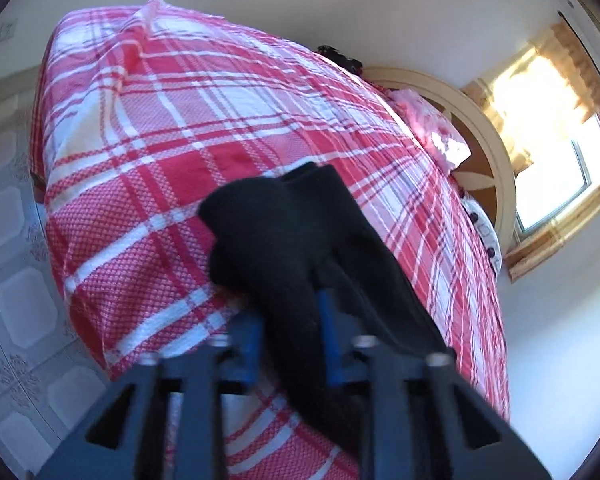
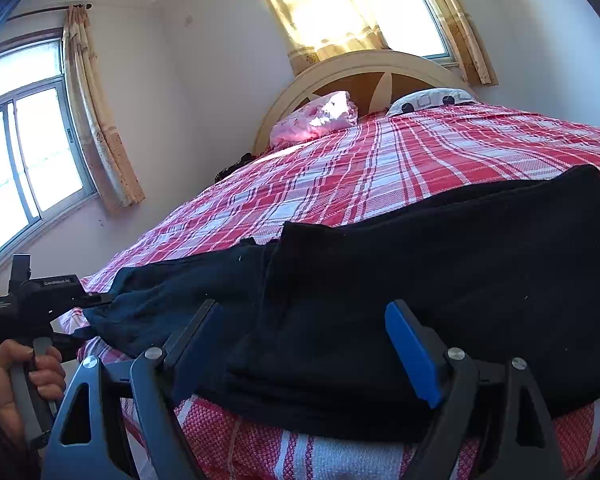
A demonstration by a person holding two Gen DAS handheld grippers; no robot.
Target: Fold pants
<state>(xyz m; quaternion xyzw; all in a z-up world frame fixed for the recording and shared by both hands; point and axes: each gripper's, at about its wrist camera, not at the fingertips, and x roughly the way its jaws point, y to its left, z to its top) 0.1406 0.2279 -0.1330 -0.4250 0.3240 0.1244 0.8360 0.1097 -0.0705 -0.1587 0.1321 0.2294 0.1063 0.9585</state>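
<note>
Black pants [image 2: 420, 260] lie folded across the near edge of a bed with a red-and-white plaid cover [image 2: 380, 160]. One narrower end stretches off to the left. My right gripper [image 2: 300, 320] stands open low over the bed edge, its blue-padded fingers [image 2: 410, 352] straddling the folded stack without pinching it. At far left a hand [image 2: 12, 376] holds my left gripper [image 2: 100, 300], whose tip bites the end of that stretched cloth. In the left wrist view the pants [image 1: 284, 240] bunch up between the blue fingers, and the left gripper [image 1: 290, 316] is shut on them.
The plaid cover [image 1: 160, 140] spans the whole bed. A pink pillow [image 2: 316, 118] and a patterned pillow [image 2: 432, 100] rest against the curved headboard [image 2: 360, 68]. Curtained windows [image 2: 20, 160] line the walls. Tiled floor [image 1: 12, 280] runs beside the bed.
</note>
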